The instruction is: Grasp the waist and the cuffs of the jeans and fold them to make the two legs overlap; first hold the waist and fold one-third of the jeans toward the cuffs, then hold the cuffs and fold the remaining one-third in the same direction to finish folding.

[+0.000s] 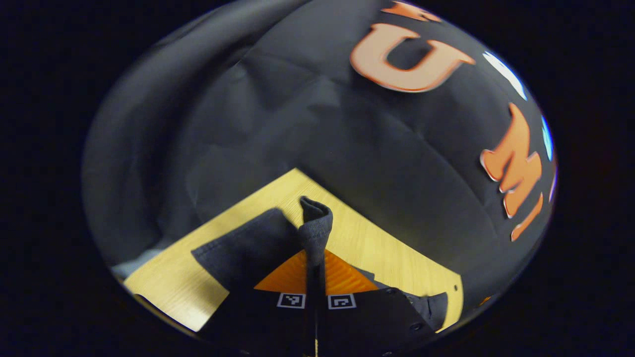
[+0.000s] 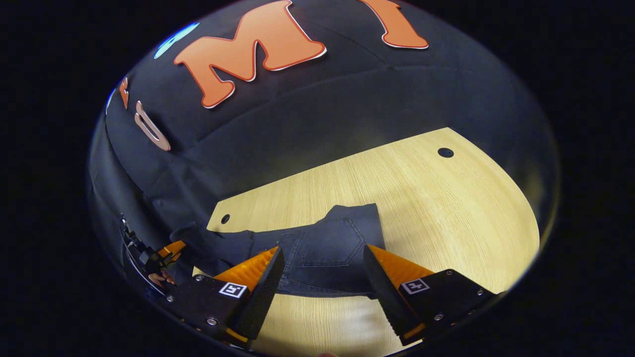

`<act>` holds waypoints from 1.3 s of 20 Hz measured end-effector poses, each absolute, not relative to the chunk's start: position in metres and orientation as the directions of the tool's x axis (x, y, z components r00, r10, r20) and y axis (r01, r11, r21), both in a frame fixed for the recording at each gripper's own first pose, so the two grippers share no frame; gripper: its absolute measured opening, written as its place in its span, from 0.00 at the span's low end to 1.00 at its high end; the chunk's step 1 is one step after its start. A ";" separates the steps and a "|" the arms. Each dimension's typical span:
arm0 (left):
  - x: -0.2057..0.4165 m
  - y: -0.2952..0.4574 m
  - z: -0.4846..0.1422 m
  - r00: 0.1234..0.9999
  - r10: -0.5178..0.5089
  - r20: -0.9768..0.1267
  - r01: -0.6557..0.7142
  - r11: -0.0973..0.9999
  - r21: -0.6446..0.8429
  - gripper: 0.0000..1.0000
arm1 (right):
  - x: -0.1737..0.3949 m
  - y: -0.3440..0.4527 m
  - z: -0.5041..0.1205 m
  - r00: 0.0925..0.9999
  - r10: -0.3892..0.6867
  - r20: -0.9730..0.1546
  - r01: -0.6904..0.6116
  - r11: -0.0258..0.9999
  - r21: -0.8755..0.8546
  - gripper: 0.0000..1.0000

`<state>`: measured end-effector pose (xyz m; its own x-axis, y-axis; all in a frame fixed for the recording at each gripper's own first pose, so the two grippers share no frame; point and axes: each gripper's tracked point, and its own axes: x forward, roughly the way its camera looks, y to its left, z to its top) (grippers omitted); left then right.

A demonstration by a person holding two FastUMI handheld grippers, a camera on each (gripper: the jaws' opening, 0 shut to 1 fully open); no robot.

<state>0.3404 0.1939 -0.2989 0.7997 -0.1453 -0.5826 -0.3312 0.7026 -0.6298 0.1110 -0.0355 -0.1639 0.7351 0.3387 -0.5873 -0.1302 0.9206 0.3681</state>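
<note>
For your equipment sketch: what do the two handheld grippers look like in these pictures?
Each gripper, left and right, has a black body with visible screws, two wedge-shaped ribbed fingers, and a small square black-and-white marker at each finger's base.

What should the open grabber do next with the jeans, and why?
Probably lower the right gripper and close it on the jeans at the waist. Its fingers stand open above the pocket end, gripping nothing, while the left gripper is shut on a pinched-up fold of the jeans. Both ends need holding before folding on the table.
</note>
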 end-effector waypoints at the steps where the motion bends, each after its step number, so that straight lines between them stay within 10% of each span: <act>1: 0.330 0.211 -0.318 0.764 -0.124 -0.633 -0.392 0.690 -0.608 0.05 | 0.111 -0.038 -0.165 0.734 0.334 -0.591 -0.128 0.923 0.362 0.97; 4: 0.325 0.230 -0.364 0.696 -0.091 -0.713 -0.479 0.681 -0.554 0.42 | 0.115 -0.046 -0.169 0.736 0.318 -0.598 -0.102 0.925 0.366 0.97; 7: 0.318 0.263 -0.407 0.642 -0.019 -0.767 -0.541 0.698 -0.470 1.00 | 0.120 -0.045 -0.166 0.739 0.321 -0.592 -0.087 0.917 0.389 0.97; 17: 0.322 0.288 -0.410 0.621 0.187 -0.761 -0.510 0.834 -0.211 1.00 | 0.122 -0.048 -0.168 0.729 0.305 -0.612 -0.076 0.925 0.371 0.97; 23: 0.331 0.238 -0.432 0.550 0.146 -0.822 -0.410 0.905 -0.113 0.95 | 0.124 -0.043 -0.170 0.723 0.310 -0.617 -0.064 0.920 0.387 0.97; 26: 0.359 0.198 -0.423 0.595 0.095 -0.798 -0.333 0.933 -0.138 0.23 | 0.123 -0.038 -0.170 0.719 0.314 -0.620 -0.082 0.924 0.373 0.97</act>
<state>0.3591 0.1982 -0.4228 0.5953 0.0945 -0.7979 -0.3335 0.9325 -0.1384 0.1228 -0.0380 -0.1700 0.7195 0.3140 -0.6195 -0.0819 0.9241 0.3732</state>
